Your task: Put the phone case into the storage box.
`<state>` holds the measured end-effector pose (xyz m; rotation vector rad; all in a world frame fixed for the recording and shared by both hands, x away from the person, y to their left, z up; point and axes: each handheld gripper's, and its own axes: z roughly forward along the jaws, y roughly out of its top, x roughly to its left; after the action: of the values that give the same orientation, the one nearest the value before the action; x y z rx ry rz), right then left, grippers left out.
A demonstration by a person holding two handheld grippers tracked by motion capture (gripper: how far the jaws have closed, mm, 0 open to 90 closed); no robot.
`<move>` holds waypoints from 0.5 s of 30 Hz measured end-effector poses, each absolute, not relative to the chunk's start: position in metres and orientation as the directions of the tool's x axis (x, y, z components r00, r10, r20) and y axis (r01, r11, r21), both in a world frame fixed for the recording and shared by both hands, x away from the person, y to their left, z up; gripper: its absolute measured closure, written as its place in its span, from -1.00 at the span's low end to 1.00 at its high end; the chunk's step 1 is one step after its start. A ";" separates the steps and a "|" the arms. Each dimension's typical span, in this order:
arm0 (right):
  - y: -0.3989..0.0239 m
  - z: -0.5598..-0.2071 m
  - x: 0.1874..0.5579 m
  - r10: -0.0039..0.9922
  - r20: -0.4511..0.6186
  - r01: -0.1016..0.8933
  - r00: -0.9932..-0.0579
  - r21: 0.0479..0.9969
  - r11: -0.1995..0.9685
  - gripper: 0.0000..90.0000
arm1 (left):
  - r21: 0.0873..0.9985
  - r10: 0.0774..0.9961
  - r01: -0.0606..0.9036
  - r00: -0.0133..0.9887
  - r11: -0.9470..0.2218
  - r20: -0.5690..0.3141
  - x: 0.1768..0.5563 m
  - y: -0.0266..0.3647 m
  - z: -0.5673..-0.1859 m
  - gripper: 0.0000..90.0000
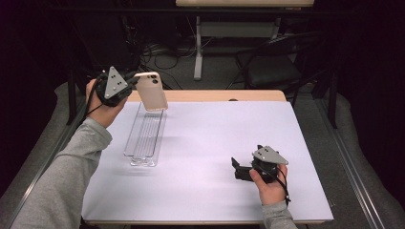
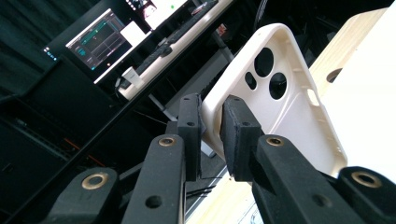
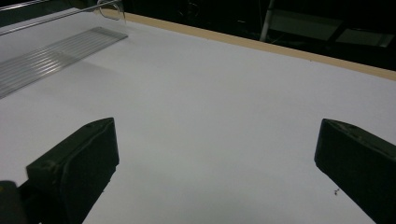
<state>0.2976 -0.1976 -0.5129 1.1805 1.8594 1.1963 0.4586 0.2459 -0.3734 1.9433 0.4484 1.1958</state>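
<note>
Phone case (image 1: 151,91) above clear tray (image 1: 144,135)

The white table mat (image 1: 210,143) lies bare between both hands; only the clear ribbed plastic tray (image 1: 145,136) at its left blocks a low pass.

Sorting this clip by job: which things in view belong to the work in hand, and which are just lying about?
In the job:
- phone case, clamped by its edge in the left gripper
- clear tray, just below the raised case

Lying about:
- right gripper, jaws open, idle on the white mat
- monitors and keyboard on the far desk
- chair behind the table
</note>
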 end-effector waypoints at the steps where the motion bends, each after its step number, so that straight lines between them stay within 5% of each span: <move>1: -0.199 -0.513 0.297 0.916 -0.039 0.346 -0.400 0.919 0.190 -1.00 | 0.775 0.648 -0.101 0.488 -0.623 0.584 0.461 0.247 -0.375 0.75; 15: -0.206 -0.515 0.295 0.929 -0.053 0.341 -0.367 0.921 0.187 -1.00 | 0.770 0.661 -0.078 0.463 -0.633 0.591 0.481 0.256 -0.389 0.75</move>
<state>0.2954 -0.2061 -0.5146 1.1922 1.8214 1.1661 0.4808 0.2555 -0.3886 1.9494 0.4857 1.2283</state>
